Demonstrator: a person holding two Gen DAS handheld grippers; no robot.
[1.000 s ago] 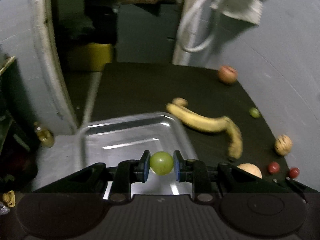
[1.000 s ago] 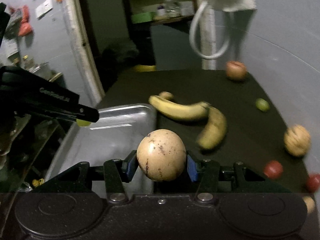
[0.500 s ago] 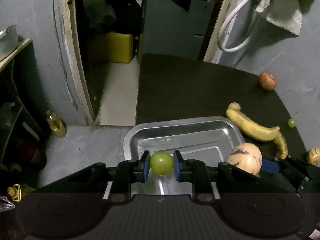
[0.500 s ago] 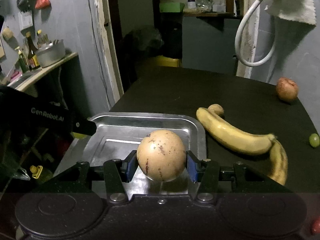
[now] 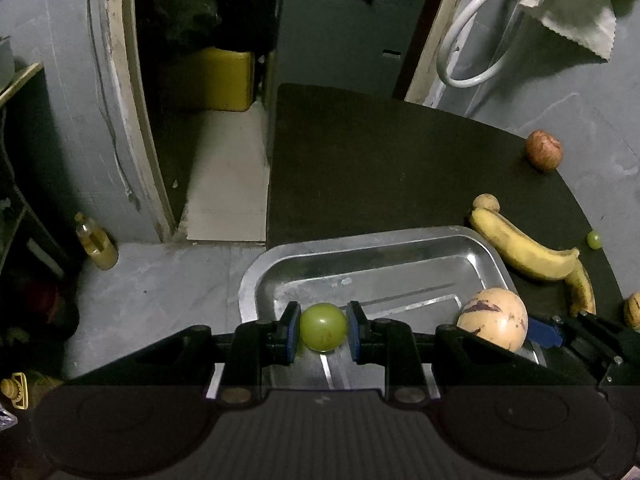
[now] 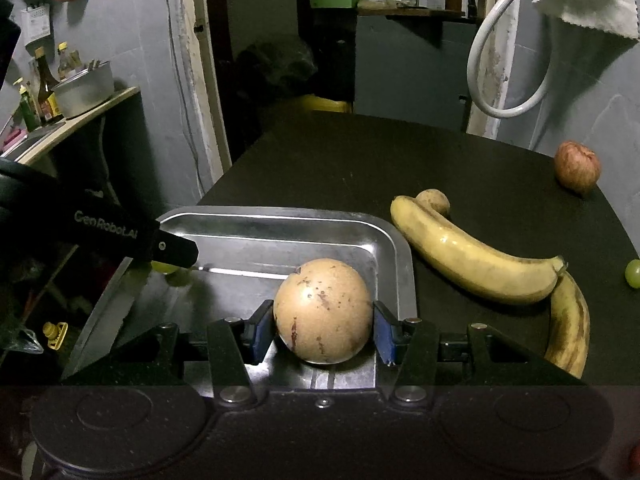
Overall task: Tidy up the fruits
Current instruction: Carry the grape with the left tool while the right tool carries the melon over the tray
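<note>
Holding both grippers over a metal tray (image 5: pixel 486 246), my left gripper (image 5: pixel 323 332) pinches a green grape (image 5: pixel 323 326) while my right gripper (image 6: pixel 323 330) clamps a round tan fruit (image 6: pixel 322 310).

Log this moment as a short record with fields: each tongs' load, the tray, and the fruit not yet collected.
left tongs: shut on green grape, held over the near left part of the tray
right tongs: shut on round tan fruit, held over the near right part of the tray
metal tray: no fruit seen lying in it
table: two bananas, red apple, small tan fruit, loose green grape
</note>
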